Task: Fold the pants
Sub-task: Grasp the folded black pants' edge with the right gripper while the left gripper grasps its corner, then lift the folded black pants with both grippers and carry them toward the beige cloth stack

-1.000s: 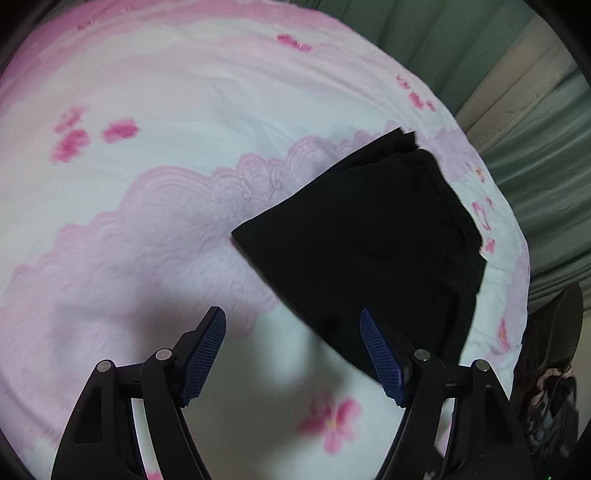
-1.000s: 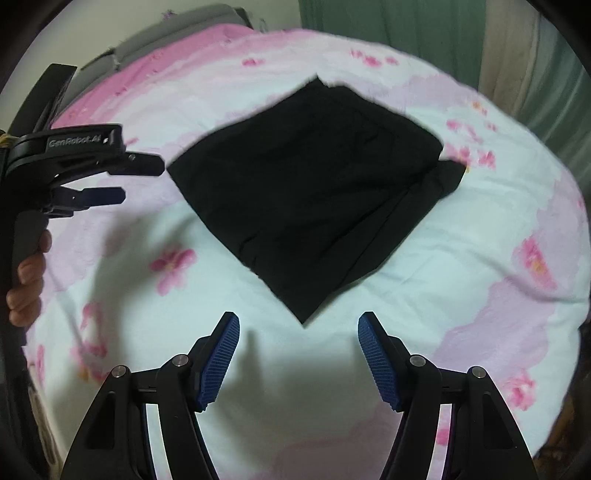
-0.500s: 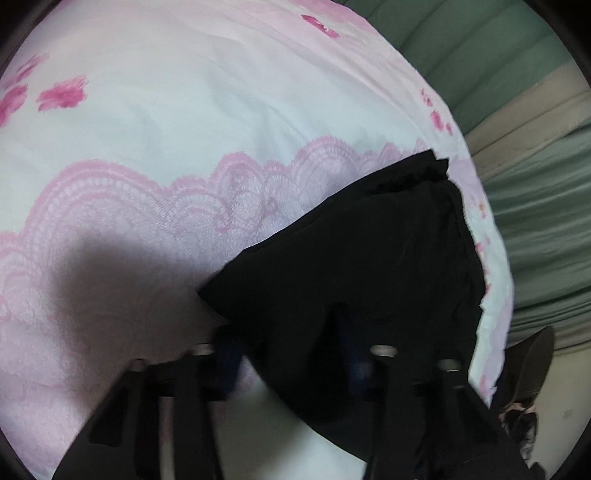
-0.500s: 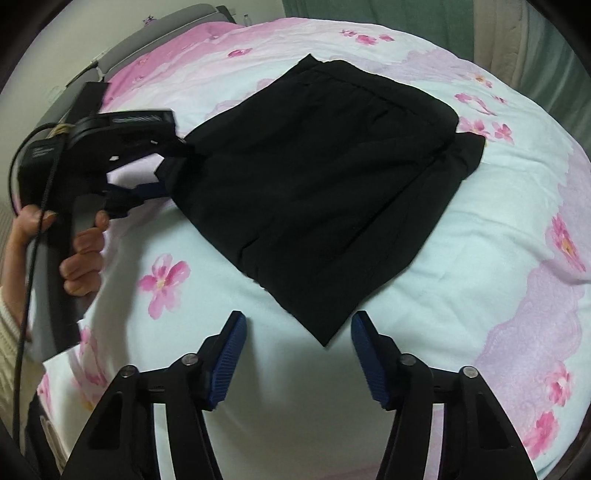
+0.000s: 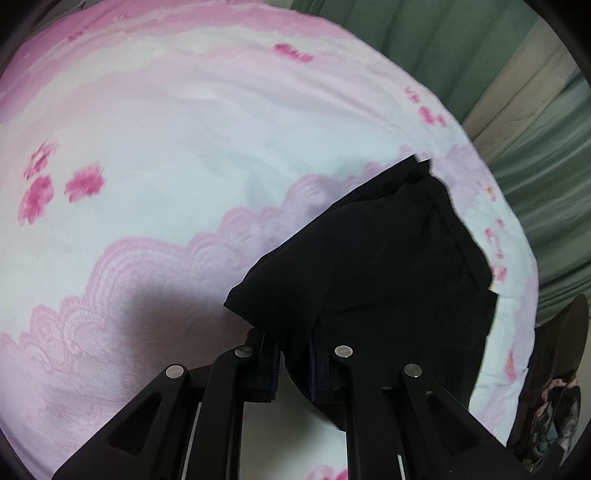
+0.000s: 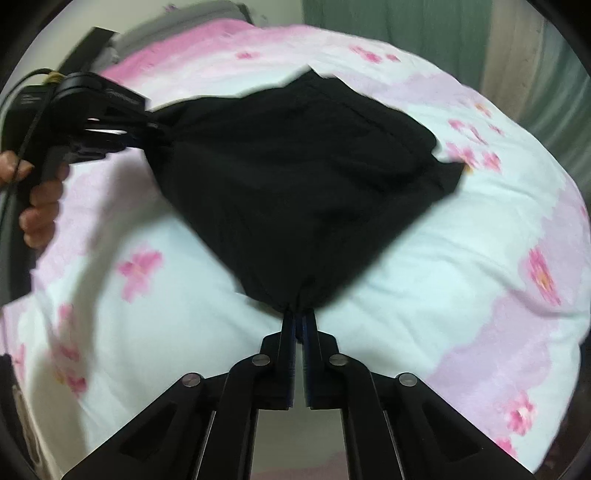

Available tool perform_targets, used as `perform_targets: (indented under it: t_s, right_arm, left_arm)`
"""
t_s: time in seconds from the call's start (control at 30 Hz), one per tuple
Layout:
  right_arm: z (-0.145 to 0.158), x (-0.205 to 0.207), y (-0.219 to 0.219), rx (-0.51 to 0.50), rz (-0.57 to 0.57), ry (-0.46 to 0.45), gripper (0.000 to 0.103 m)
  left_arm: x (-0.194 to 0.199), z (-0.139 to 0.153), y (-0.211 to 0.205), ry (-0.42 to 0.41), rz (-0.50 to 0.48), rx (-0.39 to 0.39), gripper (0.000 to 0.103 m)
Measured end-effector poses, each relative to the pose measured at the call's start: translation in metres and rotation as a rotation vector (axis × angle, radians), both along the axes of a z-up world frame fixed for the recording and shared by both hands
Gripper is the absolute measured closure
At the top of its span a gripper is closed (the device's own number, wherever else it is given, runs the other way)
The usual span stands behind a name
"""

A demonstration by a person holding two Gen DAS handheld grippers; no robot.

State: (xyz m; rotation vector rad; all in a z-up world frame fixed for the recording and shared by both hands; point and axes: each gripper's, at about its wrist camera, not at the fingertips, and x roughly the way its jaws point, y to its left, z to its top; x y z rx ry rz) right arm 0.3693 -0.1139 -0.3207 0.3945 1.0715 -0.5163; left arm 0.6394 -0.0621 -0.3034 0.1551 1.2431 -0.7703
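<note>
Two grippers, one pair of pants. Pants (image 6: pixel 295 177): black, already folded into a rough diamond shape, lying on a bedspread (image 6: pixel 461 280) of pale blue-white with pink lace-pattern bands and pink flowers; also seen from the left wrist view as a dark mass (image 5: pixel 388 266) at centre right. Left gripper (image 5: pixel 293 363): jaws drawn narrow, pinching the near-left corner of the pants, the cloth bunched and lifted a little above the bedspread just ahead of the blue pads (image 5: pixel 275 365). The same gripper appears in the right wrist view (image 6: pixel 147 127) at upper left, clamped on that corner, its black handle held by a hand (image 6: pixel 40 206) with a cable running along the top. Right gripper (image 6: pixel 298 325): jaws almost together, gripping the nearest point of the pants, the fabric gathered into small creases where it enters the fingers. Far corner and right corner of the pants rest flat on the bedspread. Background: green curtain (image 5: pixel 461 55) beyond the bed, with a beige strip beside it; grey headboard (image 6: pixel 207 18) at upper left, blurred.
</note>
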Motion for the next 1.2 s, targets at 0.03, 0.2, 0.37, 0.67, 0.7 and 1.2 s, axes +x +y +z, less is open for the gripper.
perform_targets:
  t_s: [0.03,0.2,0.37,0.67,0.7,1.2]
  right_arm:
    - [-0.006,-0.003,-0.002,0.01,-0.017,0.033,0.1]
    - [-0.014,-0.028,-0.01,0.096,-0.098,0.056,0.097]
    - [0.016,-0.025,0.003,0.083,-0.099,-0.087,0.034]
    - [0.003,0.019,0.001,0.04,-0.043,-0.075,0.091]
    - [0.002,0.011,-0.003,0.053,-0.076,-0.086,0.091]
    - [0.009,-0.043,-0.006,0.236,-0.243,-0.179,0.027]
  left_arm:
    - [-0.001,-0.001,0.002,-0.002,-0.001,0.003,0.089]
    - [-0.01,0.0,-0.003,-0.066,-0.056,0.054,0.088]
    - [-0.007,0.004,-0.004,-0.052,-0.06,0.047,0.088]
    - [-0.005,0.009,0.003,-0.023,-0.06,0.029,0.088]
    - [-0.006,0.007,0.003,-0.016,-0.058,0.029,0.088]
    - [-0.011,0.004,0.018,-0.056,-0.104,0.114,0.074]
